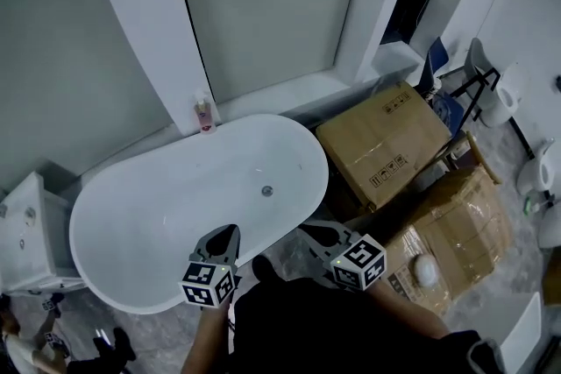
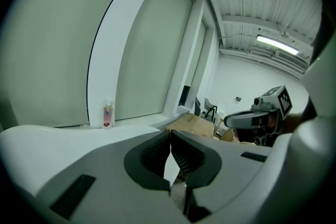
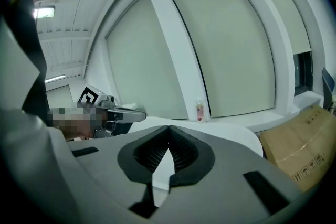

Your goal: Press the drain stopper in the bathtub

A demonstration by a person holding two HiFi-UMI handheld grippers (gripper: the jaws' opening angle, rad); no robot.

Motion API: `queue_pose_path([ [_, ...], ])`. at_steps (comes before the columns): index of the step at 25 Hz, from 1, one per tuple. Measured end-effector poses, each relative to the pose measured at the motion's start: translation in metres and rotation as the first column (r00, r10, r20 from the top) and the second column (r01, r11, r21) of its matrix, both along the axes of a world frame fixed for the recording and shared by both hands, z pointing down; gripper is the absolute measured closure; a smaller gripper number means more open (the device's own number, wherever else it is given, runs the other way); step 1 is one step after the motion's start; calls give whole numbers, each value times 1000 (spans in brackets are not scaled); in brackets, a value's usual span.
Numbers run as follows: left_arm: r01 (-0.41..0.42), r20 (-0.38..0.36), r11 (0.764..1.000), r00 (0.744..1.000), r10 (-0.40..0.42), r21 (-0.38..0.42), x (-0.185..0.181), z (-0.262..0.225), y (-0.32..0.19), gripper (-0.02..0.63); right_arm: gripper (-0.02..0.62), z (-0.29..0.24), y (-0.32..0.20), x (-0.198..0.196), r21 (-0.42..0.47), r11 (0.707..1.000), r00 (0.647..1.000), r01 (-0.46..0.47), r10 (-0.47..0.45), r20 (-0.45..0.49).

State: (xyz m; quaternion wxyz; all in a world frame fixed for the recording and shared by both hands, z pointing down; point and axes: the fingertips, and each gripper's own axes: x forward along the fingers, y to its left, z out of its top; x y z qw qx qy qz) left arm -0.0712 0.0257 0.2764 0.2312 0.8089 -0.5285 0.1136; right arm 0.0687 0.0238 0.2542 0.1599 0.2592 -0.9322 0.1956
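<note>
- The left gripper (image 1: 223,234) and right gripper (image 1: 316,230) are being held at the near rim of the tub (image 1: 131,223), and neither is reaching inside.
- In each gripper view, left (image 2: 170,136) and right (image 3: 169,131), the jaws are being held closed tip to tip, with nothing gripped between them.
- The stopper (image 1: 267,190) is lying in the tub floor near the middle, well apart from both grippers; by the look of it, no press is being made yet.
- A risk is being posed by the reach: the stopper is small and low, so a narrow closed tip is likely to land off-centre and skid on the smooth floor.
- If the gripper is being lowered at a slant, the rim may be struck, or the push may be going sideways rather than down.
</note>
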Motion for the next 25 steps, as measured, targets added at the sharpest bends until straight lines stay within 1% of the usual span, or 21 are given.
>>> queue_pose_path([
  [2,-19,4,1000,1000,19,5,-14,2,-26,586,581,-2,-24,-18,2,1000,1000,-4,4,-9],
  [5,-43,17,999,999,43,17,-30,4,-56,588,581,-1,-48,-47,2,1000,1000,21,-21,-14],
  [8,-41,10,999,999,41,13,-36,9,-74,588,581,9,-67,-60,-27,998,998,54,-55,-37],
  [10,-10,-4,1000,1000,10,-5,-44,15,-81,588,581,14,-80,-67,-49,996,996,73,-75,-40],
  [13,53,-15,998,998,-54,-35,-60,21,-97,588,581,14,-105,-77,-54,993,993,109,-110,-35],
  [17,138,20,989,990,-137,-49,-64,21,-125,588,581,16,-148,-76,-62,980,982,187,-188,-9],
  [19,187,33,981,982,-185,-48,-59,17,-146,588,581,19,-174,-71,-72,972,975,223,-223,15],
  [22,266,-11,963,964,-266,-38,-40,5,-179,588,581,15,-213,-60,-74,955,958,286,-283,47],
  [23,282,-24,959,959,-283,-39,-31,3,-191,588,581,14,-227,-56,-67,948,950,311,-308,51],
  [25,297,-13,953,954,-298,-53,-13,4,-212,588,581,17,-253,-46,-63,935,937,349,-346,51],
])
